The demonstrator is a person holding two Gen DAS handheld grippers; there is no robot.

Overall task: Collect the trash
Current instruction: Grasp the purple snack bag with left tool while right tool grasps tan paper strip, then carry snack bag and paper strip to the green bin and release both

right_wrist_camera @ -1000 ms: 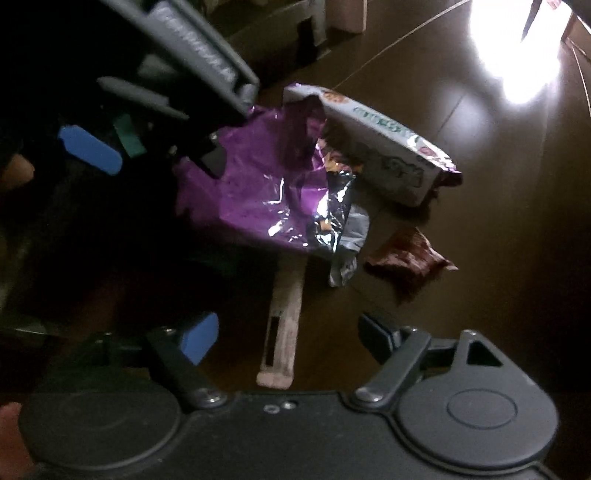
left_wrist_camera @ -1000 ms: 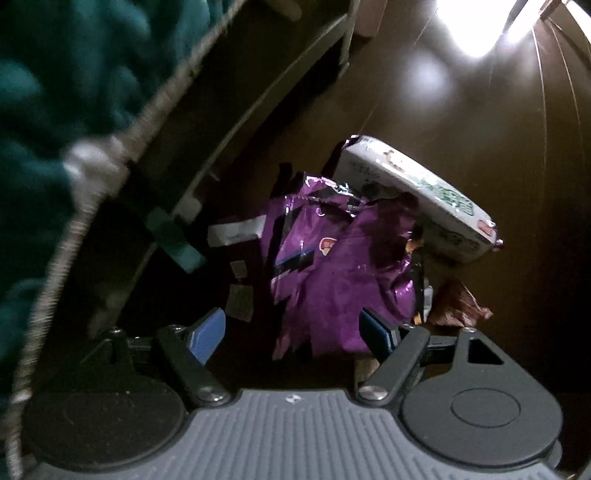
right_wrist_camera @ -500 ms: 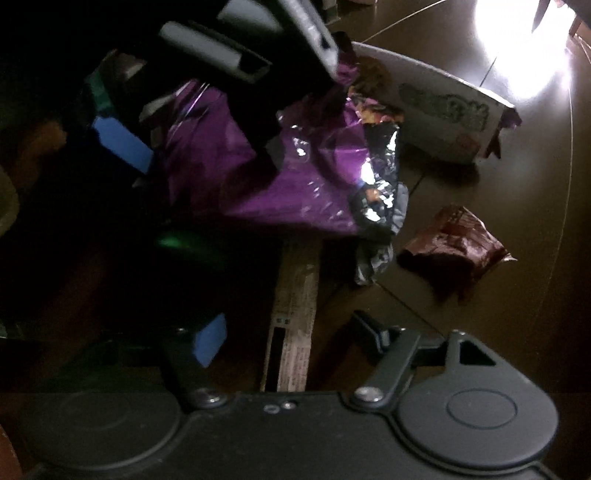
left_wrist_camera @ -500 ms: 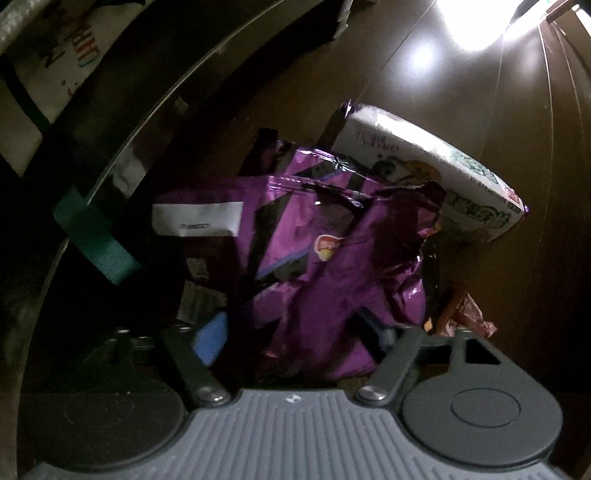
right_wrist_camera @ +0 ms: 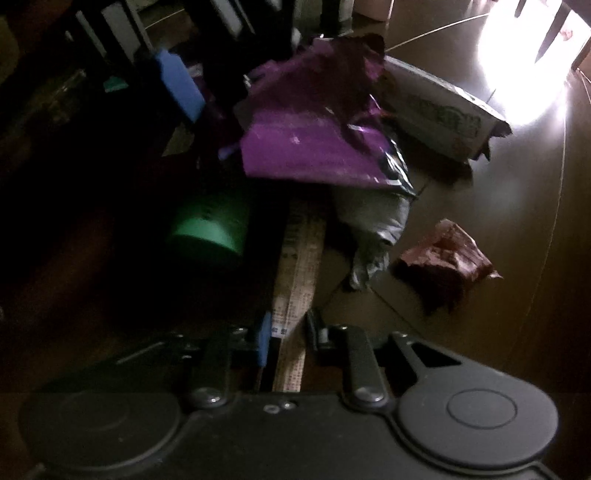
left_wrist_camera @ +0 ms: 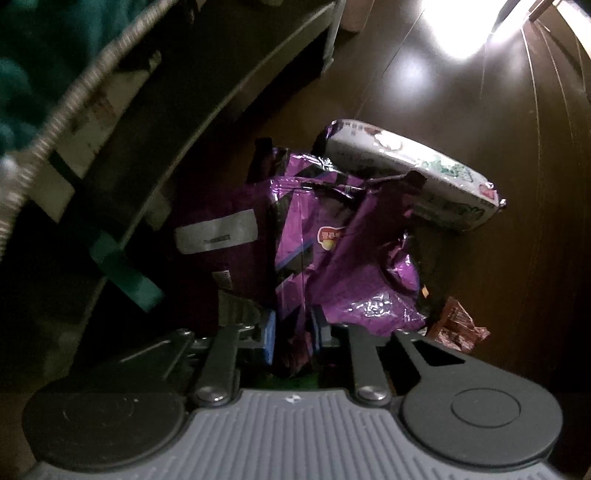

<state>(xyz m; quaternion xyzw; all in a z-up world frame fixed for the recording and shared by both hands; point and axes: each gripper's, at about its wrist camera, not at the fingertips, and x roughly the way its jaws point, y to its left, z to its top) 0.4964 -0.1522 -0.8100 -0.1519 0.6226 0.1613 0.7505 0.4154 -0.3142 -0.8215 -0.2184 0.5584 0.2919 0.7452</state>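
Note:
A crumpled purple snack bag (left_wrist_camera: 332, 240) lies on the dark floor, and my left gripper (left_wrist_camera: 293, 332) is shut on its near edge. The right wrist view shows the same purple bag (right_wrist_camera: 306, 140) raised, with a blue pad of the left gripper (right_wrist_camera: 177, 85) beside it. A long paper strip (right_wrist_camera: 299, 266) runs toward the camera. My right gripper (right_wrist_camera: 290, 332) is closing, with the strip between its jaws and the pads against it. A white snack package (left_wrist_camera: 406, 173) lies behind the bag. A brown wrapper (right_wrist_camera: 447, 262) sits to the right.
A green cylinder (right_wrist_camera: 210, 229) lies left of the strip under the purple bag. Dark furniture with a teal strap (left_wrist_camera: 125, 273) fills the left side. Bright glare (left_wrist_camera: 461, 26) marks the wooden floor at the top right.
Both grippers came down onto the trash and closed from wide open. The left one closed on the purple bag's edge, the right one around the paper strip.

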